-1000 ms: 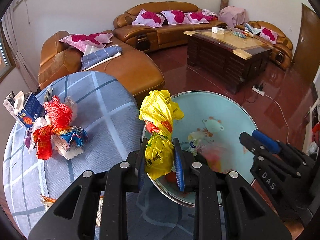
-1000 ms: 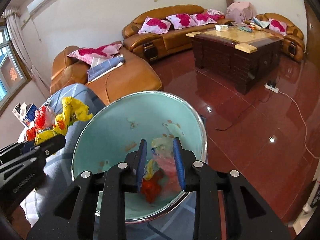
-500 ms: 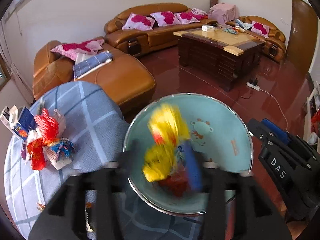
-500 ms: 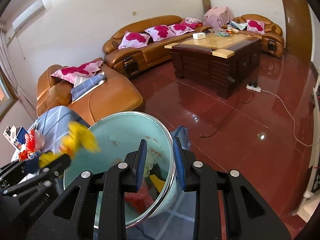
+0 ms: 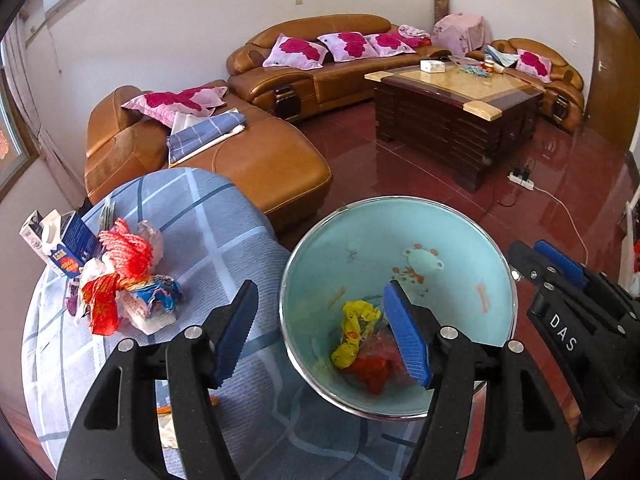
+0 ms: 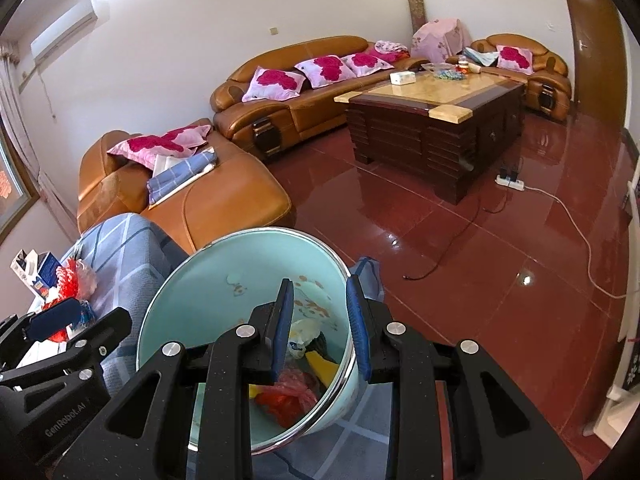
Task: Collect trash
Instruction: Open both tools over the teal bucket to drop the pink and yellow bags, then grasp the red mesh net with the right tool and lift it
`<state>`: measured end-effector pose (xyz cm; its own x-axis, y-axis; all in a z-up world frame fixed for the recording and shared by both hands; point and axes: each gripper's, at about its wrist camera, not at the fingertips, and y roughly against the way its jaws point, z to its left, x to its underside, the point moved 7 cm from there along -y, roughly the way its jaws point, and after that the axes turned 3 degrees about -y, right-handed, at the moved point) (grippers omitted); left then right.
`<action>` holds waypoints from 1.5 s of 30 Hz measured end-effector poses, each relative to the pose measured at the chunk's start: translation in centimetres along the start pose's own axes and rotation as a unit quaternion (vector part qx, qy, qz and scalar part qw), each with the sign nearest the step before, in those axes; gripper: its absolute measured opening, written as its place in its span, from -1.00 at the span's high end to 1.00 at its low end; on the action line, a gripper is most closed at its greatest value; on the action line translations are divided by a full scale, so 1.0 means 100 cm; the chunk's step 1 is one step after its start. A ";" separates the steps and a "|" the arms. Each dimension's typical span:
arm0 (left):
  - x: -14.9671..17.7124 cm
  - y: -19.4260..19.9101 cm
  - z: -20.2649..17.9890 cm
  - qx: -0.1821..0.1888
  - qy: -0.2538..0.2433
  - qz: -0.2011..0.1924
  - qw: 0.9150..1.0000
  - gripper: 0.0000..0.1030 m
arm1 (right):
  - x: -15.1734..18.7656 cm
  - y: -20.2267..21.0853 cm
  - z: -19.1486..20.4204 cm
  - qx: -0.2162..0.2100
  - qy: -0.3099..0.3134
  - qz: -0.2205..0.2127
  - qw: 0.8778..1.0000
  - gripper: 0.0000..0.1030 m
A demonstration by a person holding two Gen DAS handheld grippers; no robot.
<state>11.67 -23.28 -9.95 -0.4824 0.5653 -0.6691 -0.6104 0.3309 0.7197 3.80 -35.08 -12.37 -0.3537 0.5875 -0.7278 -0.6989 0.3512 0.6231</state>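
Left wrist: round enamel basin point(image 5: 472, 256), crinkled wrappers point(image 5: 360, 344)

Left gripper point(image 5: 322, 330) jaws apart — right gripper point(image 6: 320, 326) clamped

The left gripper point(image 5: 320, 332) stands with its jaws wide apart, having just opened, with nothing between the pads; one finger is over the rim of the basin point(image 5: 496, 248). A yellow bag point(image 5: 354, 328) lies inside the basin on red wrappers point(image 5: 372, 372). A trash pile point(image 5: 120, 280) rests on the checked tablecloth point(image 5: 208, 232). The right gripper point(image 5: 560, 264) is at the basin's right rim.
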 end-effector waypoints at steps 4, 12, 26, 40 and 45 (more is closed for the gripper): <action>0.002 0.004 0.011 -0.008 0.008 -0.002 1.000 -0.33 | -0.001 0.004 0.004 0.001 0.006 -0.007 1.000 0.25; 0.014 0.006 0.041 -0.026 0.034 0.007 0.999 -0.38 | 0.000 0.011 0.019 0.000 0.032 -0.015 0.999 0.03; 0.046 0.018 0.117 -0.039 0.090 0.013 0.995 -0.40 | 0.005 0.013 0.068 -0.012 0.083 -0.013 0.996 0.04; 0.120 0.024 0.265 -0.127 0.195 0.056 0.971 -0.40 | 0.023 0.001 0.181 -0.101 0.148 0.022 0.984 0.13; 0.134 0.024 0.302 -0.149 0.215 0.063 0.963 -0.40 | 0.030 -0.006 0.227 -0.146 0.164 0.048 0.974 0.15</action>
<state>22.71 7.90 -11.53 -0.7411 0.1994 -0.6411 -0.6524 0.0120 0.7578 17.25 -17.00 -8.45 -0.5719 0.3254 -0.7530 -0.7832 0.0562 0.6192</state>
